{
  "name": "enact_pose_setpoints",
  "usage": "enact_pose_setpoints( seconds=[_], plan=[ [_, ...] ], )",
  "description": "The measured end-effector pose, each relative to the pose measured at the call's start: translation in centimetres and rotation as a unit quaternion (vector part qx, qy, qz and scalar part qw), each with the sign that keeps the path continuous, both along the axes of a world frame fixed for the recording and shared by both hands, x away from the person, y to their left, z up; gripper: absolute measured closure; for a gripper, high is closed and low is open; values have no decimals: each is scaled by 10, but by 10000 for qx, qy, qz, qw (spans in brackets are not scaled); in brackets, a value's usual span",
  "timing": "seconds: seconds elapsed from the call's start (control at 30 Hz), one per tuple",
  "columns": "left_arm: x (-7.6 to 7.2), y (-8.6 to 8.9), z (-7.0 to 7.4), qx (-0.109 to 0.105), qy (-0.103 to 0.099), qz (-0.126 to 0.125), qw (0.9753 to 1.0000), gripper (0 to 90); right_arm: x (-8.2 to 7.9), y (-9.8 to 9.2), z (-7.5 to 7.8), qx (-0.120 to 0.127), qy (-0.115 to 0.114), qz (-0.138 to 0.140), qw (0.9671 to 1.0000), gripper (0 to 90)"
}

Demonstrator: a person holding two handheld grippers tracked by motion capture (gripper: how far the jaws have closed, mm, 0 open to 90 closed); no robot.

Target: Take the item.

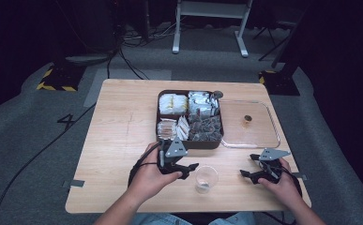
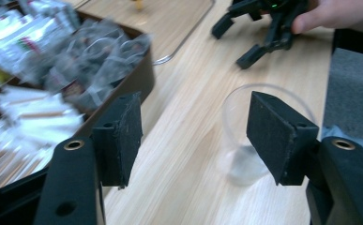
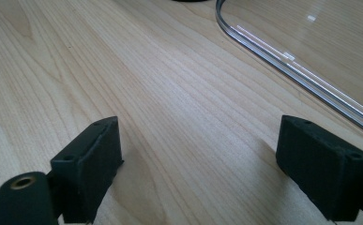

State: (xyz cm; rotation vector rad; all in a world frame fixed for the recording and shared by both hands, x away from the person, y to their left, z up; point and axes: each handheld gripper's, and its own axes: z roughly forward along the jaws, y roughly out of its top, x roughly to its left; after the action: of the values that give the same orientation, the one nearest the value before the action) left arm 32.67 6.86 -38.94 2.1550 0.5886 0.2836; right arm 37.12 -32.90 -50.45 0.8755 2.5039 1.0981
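A clear plastic cup stands upright near the table's front edge, between my two grippers. My left gripper is just left of it, open, its tips close to the cup's side. In the left gripper view the cup sits partly behind the right jaw of the open left gripper, with nothing held. My right gripper is open to the right of the cup, low over bare wood. Its jaws stand wide apart in the right gripper view.
A dark compartment box of packets and tea bags lies behind the left gripper, its wall close by. A clear tray with a small brown object lies to its right; the tray's rim is near the right gripper.
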Motion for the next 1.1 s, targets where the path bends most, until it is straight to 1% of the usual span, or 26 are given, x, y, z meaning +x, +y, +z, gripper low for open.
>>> enact_pose_setpoints(
  seconds=[0.07,0.17,0.37,0.57,0.67,0.73,0.77,0.83,0.93,1.0,1.03,1.1],
  plan=[
    [0,9,-1,48,-14,143,9999,354,-1,0,0,0,-2,-35,10000,146],
    [0,22,-2,121,-86,392,9991,339,-2,0,0,1,9,-75,10000,146],
    [-4,50,-6,162,-30,756,9970,330,-2,1,0,1,8,-102,9999,145],
    [-6,77,-15,181,29,1077,9940,329,-2,1,0,-1,10,-115,9999,143],
    [-6,90,-21,259,65,1256,9917,328,-2,1,0,0,10,-117,9999,144],
    [-4,98,-25,366,55,1372,9899,327,-2,1,0,-1,9,-117,9999,143],
    [-4,102,-27,420,93,1402,9892,327,-2,1,0,0,10,-117,9999,143],
    [-2,108,-32,453,134,1462,9881,323,-2,1,0,-2,9,-117,9999,143],
    [0,116,-40,476,254,1526,9868,322,-2,1,0,-1,9,-118,9999,143],
    [2,120,-44,530,293,1629,9848,319,-2,1,0,0,8,-118,9999,143],
    [4,122,-46,619,296,1655,9838,319,-2,1,0,0,8,-118,9999,143],
    [6,125,-52,730,291,1734,9817,317,-2,1,0,0,8,-117,9999,143]
  ],
)
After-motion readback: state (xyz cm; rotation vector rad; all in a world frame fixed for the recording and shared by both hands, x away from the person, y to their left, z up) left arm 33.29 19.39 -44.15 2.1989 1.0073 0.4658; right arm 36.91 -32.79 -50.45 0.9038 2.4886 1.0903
